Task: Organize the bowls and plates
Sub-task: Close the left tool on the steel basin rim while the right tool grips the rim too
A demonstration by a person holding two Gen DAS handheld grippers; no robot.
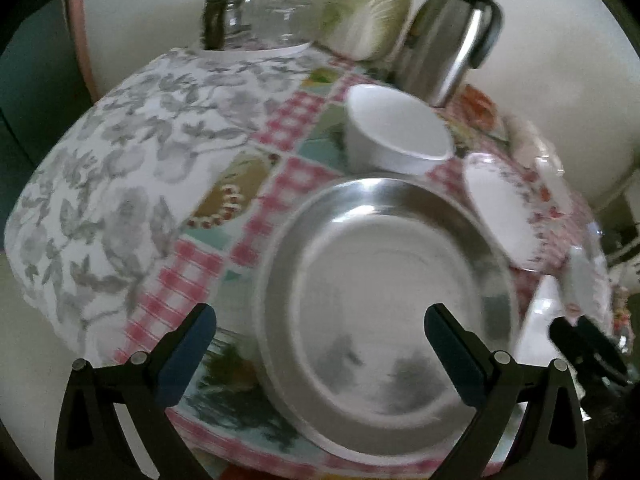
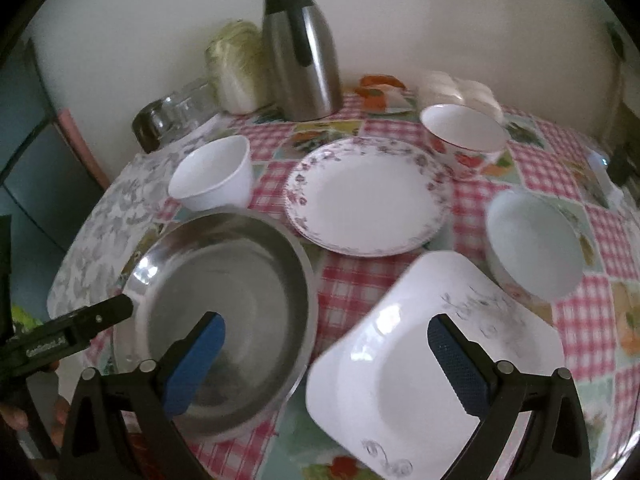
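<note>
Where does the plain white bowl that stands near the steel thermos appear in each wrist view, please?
Left wrist view: the plain white bowl sits right of centre in the upper half, just beyond the steel pan.
Right wrist view: the same bowl sits left of centre, behind the pan and left of the floral plate.
Shared landmark: the steel thermos behind it.

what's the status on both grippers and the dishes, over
Left gripper open over the steel plate. Right gripper open above the square plate. Nothing held yet. White bowl and round plate sit close behind.
</note>
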